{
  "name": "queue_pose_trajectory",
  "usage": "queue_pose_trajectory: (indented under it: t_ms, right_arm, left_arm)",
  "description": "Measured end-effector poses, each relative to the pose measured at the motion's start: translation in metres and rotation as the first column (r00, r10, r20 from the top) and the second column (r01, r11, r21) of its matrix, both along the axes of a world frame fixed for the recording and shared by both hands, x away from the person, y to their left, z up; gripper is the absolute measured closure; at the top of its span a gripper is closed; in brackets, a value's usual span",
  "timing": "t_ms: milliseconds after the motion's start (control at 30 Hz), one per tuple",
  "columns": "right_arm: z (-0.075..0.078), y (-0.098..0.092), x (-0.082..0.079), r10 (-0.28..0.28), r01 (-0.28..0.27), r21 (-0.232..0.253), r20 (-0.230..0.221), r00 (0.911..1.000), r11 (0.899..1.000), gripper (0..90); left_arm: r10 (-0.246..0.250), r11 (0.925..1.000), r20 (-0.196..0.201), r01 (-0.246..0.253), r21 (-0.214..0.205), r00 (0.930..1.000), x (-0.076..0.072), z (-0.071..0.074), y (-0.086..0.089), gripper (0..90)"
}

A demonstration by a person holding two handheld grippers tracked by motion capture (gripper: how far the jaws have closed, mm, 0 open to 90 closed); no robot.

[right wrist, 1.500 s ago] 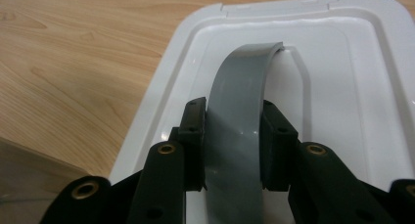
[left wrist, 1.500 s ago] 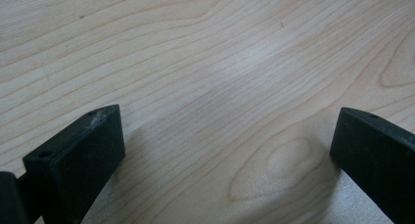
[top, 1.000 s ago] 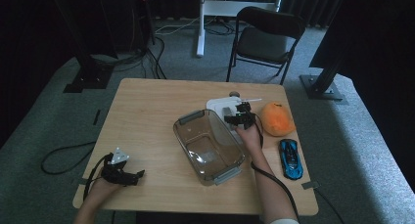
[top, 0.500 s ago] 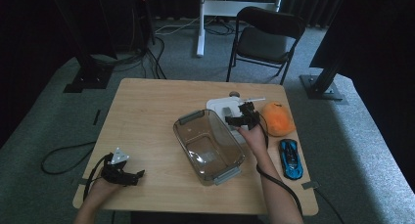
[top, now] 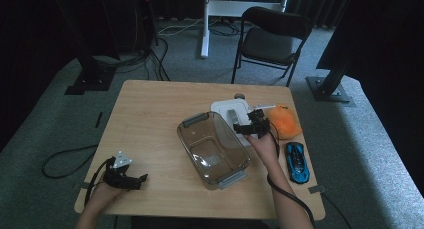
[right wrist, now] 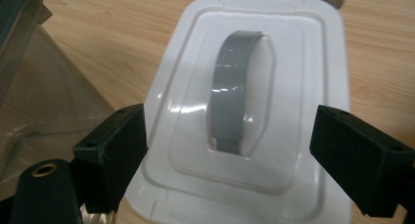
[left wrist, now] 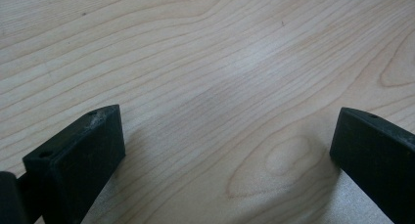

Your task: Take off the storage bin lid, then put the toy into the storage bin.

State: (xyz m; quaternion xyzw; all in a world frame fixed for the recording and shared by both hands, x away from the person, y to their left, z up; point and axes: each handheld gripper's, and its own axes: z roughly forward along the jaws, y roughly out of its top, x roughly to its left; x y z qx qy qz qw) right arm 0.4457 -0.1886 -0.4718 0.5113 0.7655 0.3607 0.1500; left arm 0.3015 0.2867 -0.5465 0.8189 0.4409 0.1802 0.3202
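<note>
Table [top: 150, 114] unchanged; right gripper [top: 248, 128] shifted over white lid [right wrist: 254, 101], fingers just opened.

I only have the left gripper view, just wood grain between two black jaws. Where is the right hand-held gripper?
Observer: The right hand-held gripper hangs over a white lid with a grey handle; its jaws have just been opening, with nothing gripped.
Operator: Is the container near it?
Observer: Yes, a clear container sits open on the table, right beside the lid.
Operator: Anything else on that side?
Observer: An orange soft thing and a blue toy car lie past the lid, toward the table's right edge.
</note>
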Motion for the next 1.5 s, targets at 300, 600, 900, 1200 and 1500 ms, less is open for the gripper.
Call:
queue_pose_trajectory:
  t_ms: [300,600,900,1200,1500]
  right_arm:
    - [-0.003,-0.011,-0.017,0.006,-0.006,-0.030,-0.019,0.9998,1.000,13.3]
    - [-0.001,-0.026,-0.041,-0.004,0.004,-0.006,0.000,1.0000,1.000,13.4]
    - [-0.004,-0.045,-0.059,-0.030,0.030,-0.003,0.000,0.9995,1.000,13.6]
    - [0.000,-0.065,-0.067,-0.061,0.061,-0.004,0.021,0.9979,0.998,13.7]
    - [0.015,-0.098,-0.067,-0.146,0.146,0.009,0.055,0.9877,0.989,13.7]
  left_arm:
    - [0.000,1.0000,0.000,0.000,0.000,1.0000,0.000,0.000,0.000,0.2]
    - [0.000,1.0000,0.000,0.000,0.000,1.0000,0.000,0.000,0.000,0.2]
    - [-0.003,1.0000,0.000,0.003,0.000,1.0000,0.000,0.000,0.000,0.2]
    - [-0.003,1.0000,0.000,0.003,0.001,1.0000,0.000,0.000,0.000,0.2]
    - [-0.003,1.0000,0.000,0.003,0.001,1.0000,0.000,0.000,0.000,0.2]
